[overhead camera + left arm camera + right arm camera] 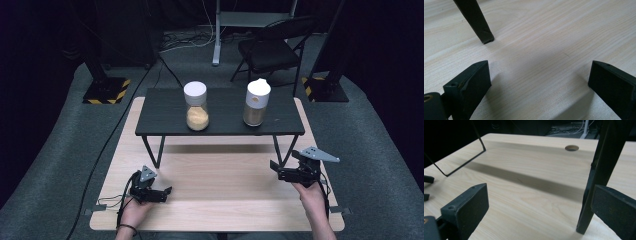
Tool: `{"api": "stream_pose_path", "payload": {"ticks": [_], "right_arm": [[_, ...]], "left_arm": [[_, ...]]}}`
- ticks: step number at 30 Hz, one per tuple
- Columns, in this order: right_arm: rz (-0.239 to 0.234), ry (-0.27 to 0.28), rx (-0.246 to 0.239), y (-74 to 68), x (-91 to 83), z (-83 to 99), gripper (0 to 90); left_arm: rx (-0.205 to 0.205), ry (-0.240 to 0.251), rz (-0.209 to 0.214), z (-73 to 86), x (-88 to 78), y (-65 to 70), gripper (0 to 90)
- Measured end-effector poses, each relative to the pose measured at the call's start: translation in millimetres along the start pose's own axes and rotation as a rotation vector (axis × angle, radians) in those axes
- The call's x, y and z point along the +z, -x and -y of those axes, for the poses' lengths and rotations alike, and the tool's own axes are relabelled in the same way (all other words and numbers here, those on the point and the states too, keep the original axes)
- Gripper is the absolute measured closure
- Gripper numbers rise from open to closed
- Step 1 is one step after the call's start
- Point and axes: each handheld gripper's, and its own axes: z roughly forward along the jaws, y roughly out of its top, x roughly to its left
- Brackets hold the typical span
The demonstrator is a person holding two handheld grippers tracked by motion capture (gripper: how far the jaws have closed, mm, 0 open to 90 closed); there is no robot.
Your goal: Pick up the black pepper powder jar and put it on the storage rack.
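Two jars on the small black stand (220,107), well beyond both grippers: sand-filled jar (196,106) left, tan-filled jar (256,102) right. Left gripper (162,192) low over the bench (220,200), before the stand's left leg, fingers (467,85) wide, empty. Right gripper (275,170) beside the right leg (599,175), fingers (465,211) wide, empty.

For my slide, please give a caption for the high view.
Two open claws, left claw and right claw, rest before two jars on a black stand.
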Motion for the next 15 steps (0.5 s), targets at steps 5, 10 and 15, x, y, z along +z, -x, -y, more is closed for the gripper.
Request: {"api": "stream_pose_path", "payload": {"ticks": [5, 10, 15], "right_arm": [[0.005, -0.023, 0.012, 4.0, 5.6, 13.0, 0.4], [0.020, -0.056, 0.018, 6.3, 11.8, 25.1, 0.4], [0.042, -0.082, 0.009, 5.2, 15.3, 33.7, 0.5]], "left_arm": [[0.000, 0.000, 0.000, 0.0, 0.0, 0.1, 3.7], [0.000, 0.000, 0.000, 0.0, 0.0, 0.1, 3.7], [0.001, 0.000, 0.001, -0.2, 0.1, -0.3, 3.6]]}}
